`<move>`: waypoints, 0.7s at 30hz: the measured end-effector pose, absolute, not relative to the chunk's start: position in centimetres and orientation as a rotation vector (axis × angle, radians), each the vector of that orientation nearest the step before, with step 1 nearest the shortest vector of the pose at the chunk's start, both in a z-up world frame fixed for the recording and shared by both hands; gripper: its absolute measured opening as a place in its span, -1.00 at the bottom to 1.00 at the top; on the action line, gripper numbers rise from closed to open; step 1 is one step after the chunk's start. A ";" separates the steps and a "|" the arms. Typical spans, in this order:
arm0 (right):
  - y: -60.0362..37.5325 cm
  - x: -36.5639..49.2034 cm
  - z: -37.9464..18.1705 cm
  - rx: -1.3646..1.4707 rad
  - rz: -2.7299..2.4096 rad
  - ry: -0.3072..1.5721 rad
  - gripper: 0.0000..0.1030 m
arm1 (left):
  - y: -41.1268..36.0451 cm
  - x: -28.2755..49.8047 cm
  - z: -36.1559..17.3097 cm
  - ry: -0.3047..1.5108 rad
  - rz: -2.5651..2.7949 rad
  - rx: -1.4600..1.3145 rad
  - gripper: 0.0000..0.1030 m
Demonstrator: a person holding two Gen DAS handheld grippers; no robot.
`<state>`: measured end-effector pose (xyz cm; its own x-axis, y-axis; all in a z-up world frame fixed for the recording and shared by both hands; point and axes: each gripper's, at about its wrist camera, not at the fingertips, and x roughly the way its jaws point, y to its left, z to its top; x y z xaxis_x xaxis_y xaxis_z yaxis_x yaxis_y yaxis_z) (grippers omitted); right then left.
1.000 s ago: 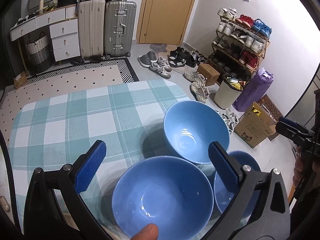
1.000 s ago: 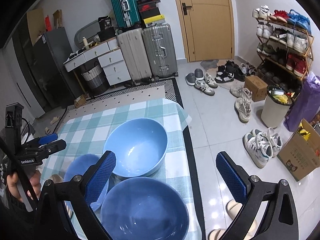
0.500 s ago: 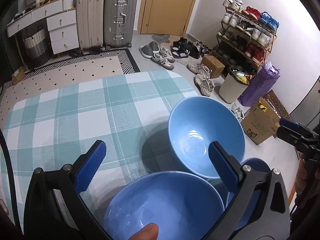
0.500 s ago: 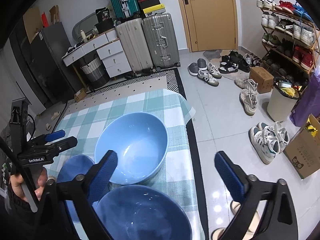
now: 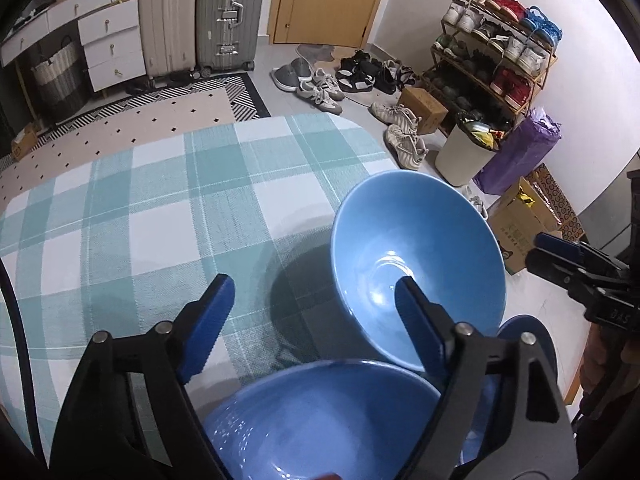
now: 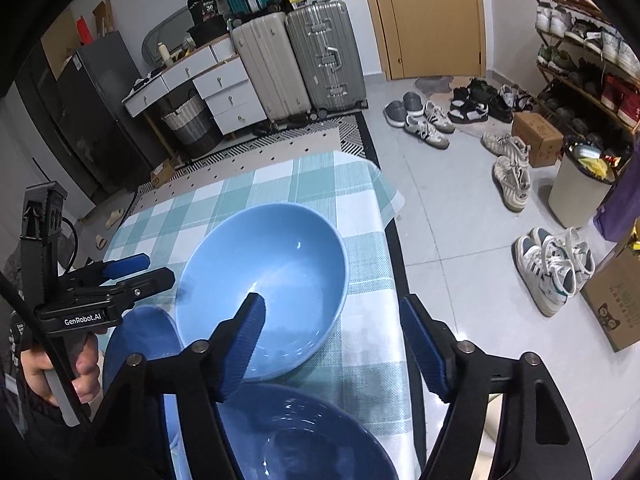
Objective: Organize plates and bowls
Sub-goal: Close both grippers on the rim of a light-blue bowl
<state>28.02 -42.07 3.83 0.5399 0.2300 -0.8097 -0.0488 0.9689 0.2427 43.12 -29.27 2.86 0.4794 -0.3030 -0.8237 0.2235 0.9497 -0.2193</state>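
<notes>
Bowls sit ahead of both grippers: a far bowl (image 5: 416, 256) beyond the open left gripper (image 5: 316, 312), a near bowl (image 5: 320, 420) beneath it. Right gripper (image 6: 332, 332) is open too, empty.

Far bowl (image 5: 416, 268) sits behind near bowl (image 5: 320, 420) on the table (image 5: 140, 208).

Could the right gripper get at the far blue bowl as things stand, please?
Probably yes: the right gripper is open, its left finger over the far blue bowl rim, nothing between. The near bowl sits below, not blocking.
</notes>
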 end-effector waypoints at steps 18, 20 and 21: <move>-41.5 29.8 0.4 0.241 0.180 1.050 -0.28 | -30.9 44.4 0.4 1.103 -0.345 -0.117 -0.19; -41.6 29.8 0.4 0.240 0.180 1.050 -0.36 | -31.0 44.4 0.3 1.103 -0.350 -0.117 -0.26; -41.6 29.8 0.4 0.239 0.180 1.051 -0.38 | -31.1 44.4 0.3 1.103 -0.353 -0.118 -0.34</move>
<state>29.85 -41.60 0.39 0.4860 0.2598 -0.8345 -0.0327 0.9595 0.2796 44.42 -31.08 0.27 0.4017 -0.3364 -0.8517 0.2206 0.9383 -0.2665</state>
